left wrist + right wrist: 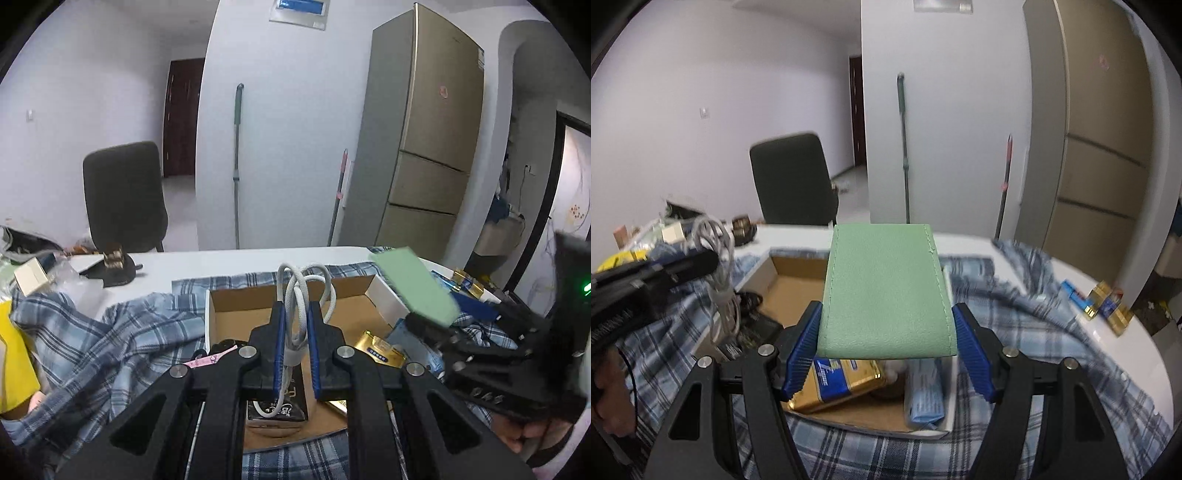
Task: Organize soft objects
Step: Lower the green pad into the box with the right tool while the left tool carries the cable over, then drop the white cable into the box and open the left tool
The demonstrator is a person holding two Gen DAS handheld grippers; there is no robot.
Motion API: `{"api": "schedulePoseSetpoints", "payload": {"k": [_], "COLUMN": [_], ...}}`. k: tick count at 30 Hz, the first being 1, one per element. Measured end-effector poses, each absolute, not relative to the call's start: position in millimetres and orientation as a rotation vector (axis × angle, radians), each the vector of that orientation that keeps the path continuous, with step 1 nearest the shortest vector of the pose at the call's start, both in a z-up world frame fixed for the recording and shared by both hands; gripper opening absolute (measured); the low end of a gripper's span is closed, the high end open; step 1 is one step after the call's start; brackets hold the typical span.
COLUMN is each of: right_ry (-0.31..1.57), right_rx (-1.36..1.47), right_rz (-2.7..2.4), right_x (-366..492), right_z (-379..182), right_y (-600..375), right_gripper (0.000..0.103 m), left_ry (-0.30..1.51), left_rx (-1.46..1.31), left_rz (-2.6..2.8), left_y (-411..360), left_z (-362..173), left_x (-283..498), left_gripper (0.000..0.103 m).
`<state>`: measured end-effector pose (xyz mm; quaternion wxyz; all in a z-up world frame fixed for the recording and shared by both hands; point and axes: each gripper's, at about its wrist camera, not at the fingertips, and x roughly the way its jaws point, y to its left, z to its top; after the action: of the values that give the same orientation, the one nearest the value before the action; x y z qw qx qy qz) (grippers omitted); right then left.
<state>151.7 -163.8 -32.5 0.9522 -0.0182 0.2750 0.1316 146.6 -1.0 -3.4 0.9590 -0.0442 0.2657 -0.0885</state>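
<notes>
left gripper (295, 332): clamped tight on a coiled white cable (301, 295); loops stick up past the pads, tail hangs below over a dark packet (277, 408) in the box.
right gripper (886, 343): jaws held wide against both edges of a green pouch (886, 288); pouch is held flat and level above the box, far end free.
box (221, 321): open cardboard tray on a plaid cloth (110, 339), directly under both loads. Gold pack (838, 384) and blue packet (923, 398) are already lodged at the near end; brown floor at the far end is bare.
step (judged): both items are being brought down into the box.
cable drop: best lowered until the tail is gathered on the floor before release, otherwise the loops are likely to spring over the wall.
pouch drop: best kept level and aimed at the bare far floor, not on the gold pack, so it is laid flat.
clearance: the grippers are close side by side over one box; staggered release is advised, one at a time.
risk: the cloth is bunched against the box walls and could be snagged on exit.
table (221, 258): white, beyond the box; loose packs at the right edge are left for later.
</notes>
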Motion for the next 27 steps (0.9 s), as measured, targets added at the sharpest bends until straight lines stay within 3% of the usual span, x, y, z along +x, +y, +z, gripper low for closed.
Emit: {"api": "schedulePoseSetpoints", "payload": {"k": [11,14,20,27], "right_ry": [0.685,0.699,0.696,0.686], "right_rx": [-0.054,-0.051,-0.030,-0.001], "right_rz": [0.281,0.274,0.263,0.249], "right_x": [172,175,173,172], "right_z": [-64,-65,-60,-52], "right_y": [-157,-158,-168,-178], "right_gripper": [0.070,0.078,0.085,0.085], "left_ry": [0.543,0.551,0.567,0.668], "left_rx": [-0.069,-0.083,-0.084,0.006], "left_rz": [-0.150,-0.158,-0.166,-0.174], "left_y": [-3,-3,-4,-25], "left_z": [-6,-5,-6,-17], "left_x": [147,147,150,186], "left_gripper": [0.012,0.012,0.012,0.012]}}
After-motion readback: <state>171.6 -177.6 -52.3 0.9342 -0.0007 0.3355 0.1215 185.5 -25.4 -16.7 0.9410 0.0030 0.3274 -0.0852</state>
